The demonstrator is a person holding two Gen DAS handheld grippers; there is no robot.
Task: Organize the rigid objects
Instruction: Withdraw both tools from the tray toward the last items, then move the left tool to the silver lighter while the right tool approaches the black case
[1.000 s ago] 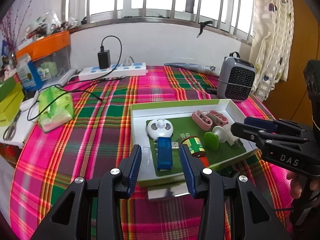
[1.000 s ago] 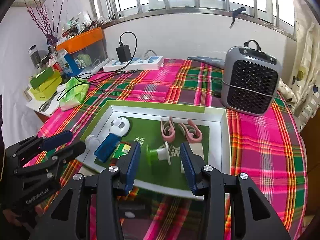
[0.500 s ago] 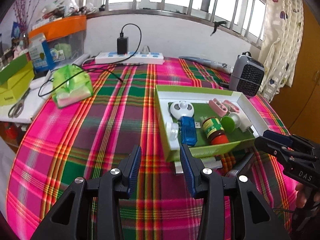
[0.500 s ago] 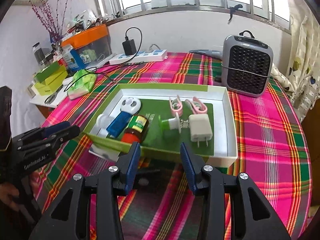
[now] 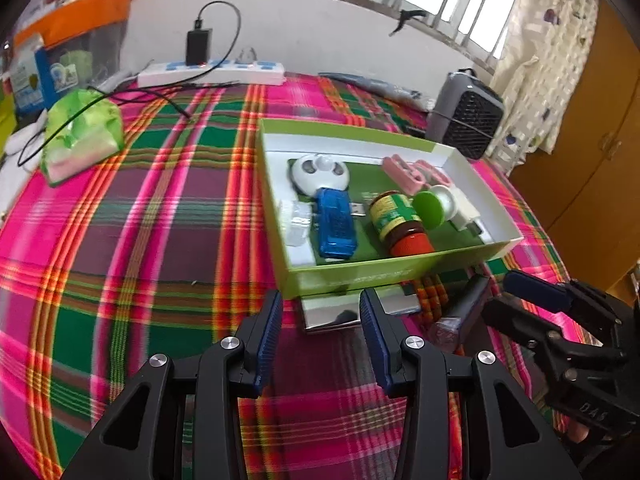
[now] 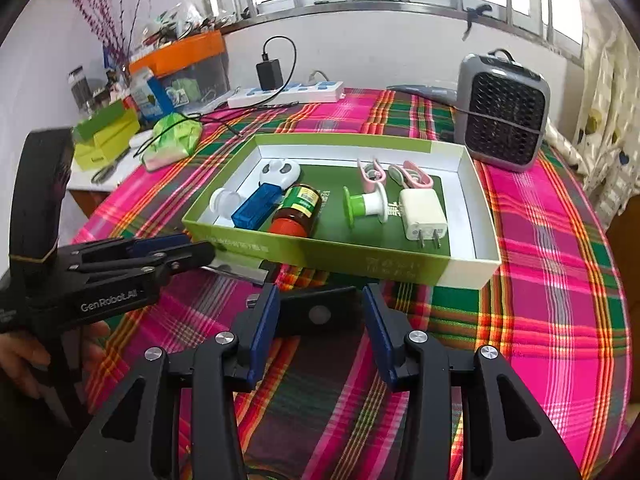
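Observation:
A green and white box point(image 5: 360, 278) point(image 6: 360, 258) sits on the plaid table. It holds a red-capped jar point(image 5: 398, 220) point(image 6: 298, 210), a blue USB device point(image 5: 335, 222) point(image 6: 256, 206), a white panda gadget point(image 5: 320, 170), pink clips point(image 6: 400, 172), a green and white spool point(image 6: 366, 204) and a white charger point(image 6: 424, 214). A silver flat object point(image 5: 352, 312) and a black object point(image 6: 316, 310) lie in front of the box. My left gripper point(image 5: 320, 332) and right gripper point(image 6: 318, 328) are both open and empty, just short of the box's near wall.
A grey heater point(image 6: 502, 108) stands behind the box to the right. A white power strip with a black charger point(image 6: 286, 92) lies at the back. A green tissue pack point(image 5: 82, 136) and cables lie at the left, next to boxes point(image 6: 106, 132) on a side shelf.
Both grippers have pulled back from over the box toward the near side of the table. Both stay open. The silver and black objects in front of the box have come into view.

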